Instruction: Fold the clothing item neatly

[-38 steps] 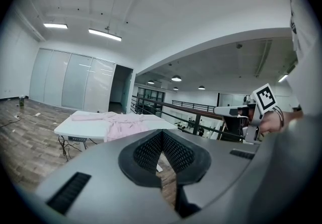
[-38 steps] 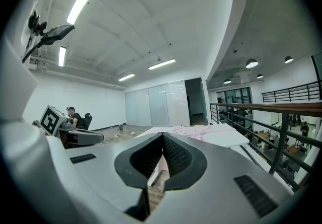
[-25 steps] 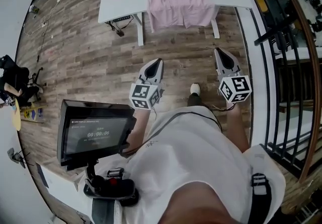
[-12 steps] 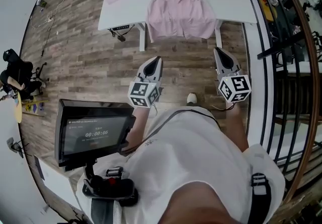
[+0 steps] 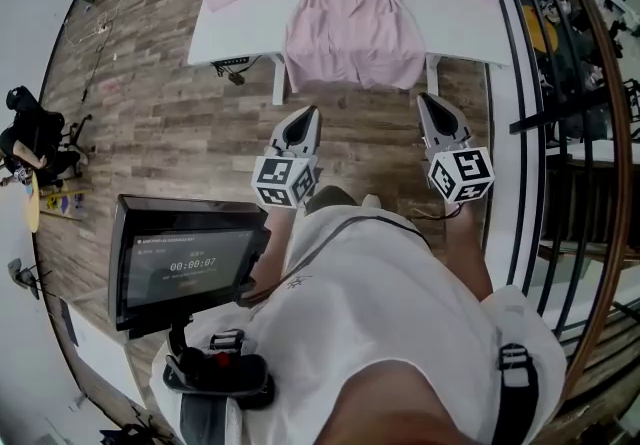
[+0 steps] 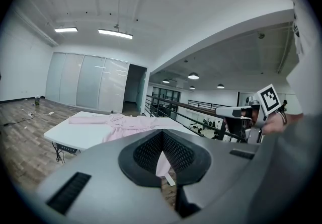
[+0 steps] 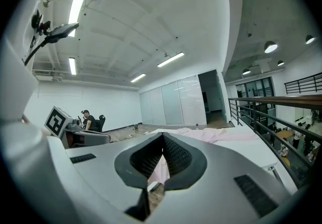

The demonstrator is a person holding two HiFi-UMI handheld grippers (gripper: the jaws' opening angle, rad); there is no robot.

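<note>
A pink robe lies spread flat on a white table ahead of me, sleeves out to both sides, its hem hanging over the near edge. My left gripper is held in the air short of the table, shut and empty. My right gripper hovers beside it, also shut with nothing in it. In the left gripper view the robe shows beyond the closed jaws; in the right gripper view the robe lies on the table past the tips.
A black railing runs along the right side. A monitor on a stand sits at my lower left. Wooden floor lies between me and the table. A seated person is far off at a desk.
The table and robe have come closer in the head view as I walked forward. Both grippers stayed shut and kept their pose in front of me.
</note>
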